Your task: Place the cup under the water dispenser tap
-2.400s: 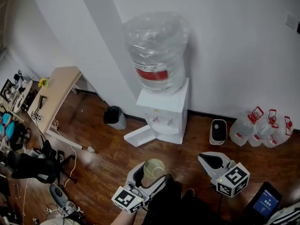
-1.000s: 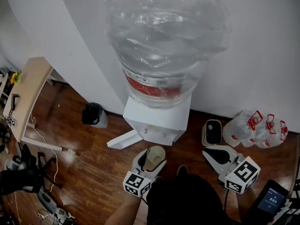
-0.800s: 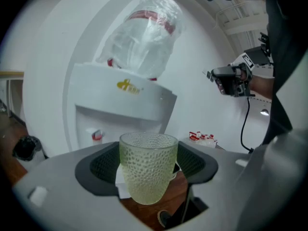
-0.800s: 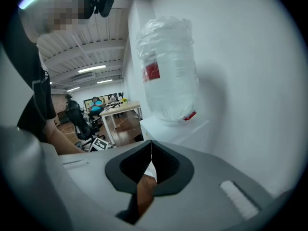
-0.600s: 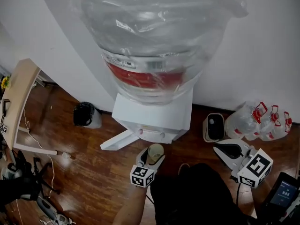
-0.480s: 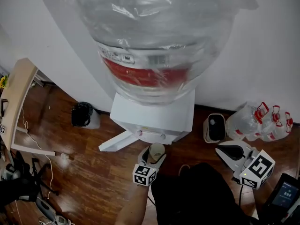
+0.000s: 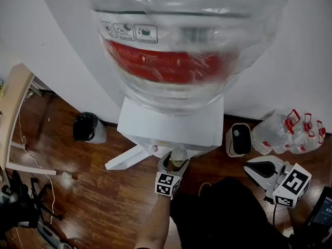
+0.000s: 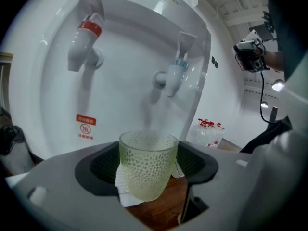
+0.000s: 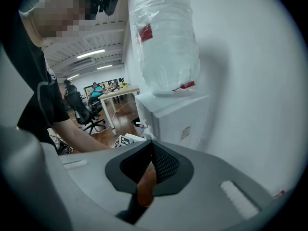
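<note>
A pale green dimpled glass cup (image 8: 147, 162) stands upright between the pads of my left gripper (image 8: 147, 170), which is shut on it. In the left gripper view the white dispenser front fills the background. Its red tap (image 8: 84, 37) is up left and its blue tap (image 8: 174, 73) up right. The cup sits lower than both, between them and nearer the blue one. From the head view the cup (image 7: 179, 156) and left gripper (image 7: 175, 163) sit at the front edge of the dispenser (image 7: 171, 124), under the big bottle (image 7: 181, 40). My right gripper (image 7: 258, 168) hangs to the right, shut and holding nothing.
A white panel (image 7: 124, 157) lies on the wood floor left of the dispenser, with a black bin (image 7: 85, 127) beyond it. Right of the dispenser stand a small white and black device (image 7: 238, 139) and several water jugs (image 7: 295, 134). A desk edge (image 7: 9, 108) is far left.
My left gripper has carried the cup forward and down to the dispenser's front. My right gripper has sunk and drifted right in the view. The head has come closer to the bottle.
</note>
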### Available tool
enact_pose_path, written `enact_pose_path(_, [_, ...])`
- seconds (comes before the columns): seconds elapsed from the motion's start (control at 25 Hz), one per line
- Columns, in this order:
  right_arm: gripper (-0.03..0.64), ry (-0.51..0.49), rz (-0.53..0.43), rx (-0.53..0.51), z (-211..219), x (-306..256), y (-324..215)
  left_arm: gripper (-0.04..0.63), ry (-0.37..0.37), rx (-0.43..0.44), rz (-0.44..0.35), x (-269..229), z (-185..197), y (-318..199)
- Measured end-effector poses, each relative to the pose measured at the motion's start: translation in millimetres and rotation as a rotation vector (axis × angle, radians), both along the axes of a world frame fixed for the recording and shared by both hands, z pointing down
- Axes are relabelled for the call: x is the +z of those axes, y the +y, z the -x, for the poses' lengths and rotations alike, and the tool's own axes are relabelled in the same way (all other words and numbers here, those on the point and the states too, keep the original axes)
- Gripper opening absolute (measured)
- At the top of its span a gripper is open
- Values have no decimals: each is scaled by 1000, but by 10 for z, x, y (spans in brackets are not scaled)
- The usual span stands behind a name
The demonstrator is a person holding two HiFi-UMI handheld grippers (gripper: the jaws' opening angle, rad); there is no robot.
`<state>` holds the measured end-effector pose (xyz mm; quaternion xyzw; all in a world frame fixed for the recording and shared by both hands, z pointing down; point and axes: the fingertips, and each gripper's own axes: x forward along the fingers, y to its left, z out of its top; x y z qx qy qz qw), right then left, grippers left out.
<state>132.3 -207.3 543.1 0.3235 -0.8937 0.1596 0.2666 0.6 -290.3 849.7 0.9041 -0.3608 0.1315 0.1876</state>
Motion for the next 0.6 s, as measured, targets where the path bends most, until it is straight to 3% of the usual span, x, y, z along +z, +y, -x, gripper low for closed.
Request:
enact_pose_path(0.2, [2,17,58,-16,-65,165,41,255,-19,-20,-174,-102,-80,-63])
enact_pose_path(0.4, [2,43,108,-22,-89,400,37,252,-17,-47,-218,146,-38,-35])
enact_pose_path(0.6, [2,27,105,-61,68,459,0,256,-141,-46,-264,251,-15,-15])
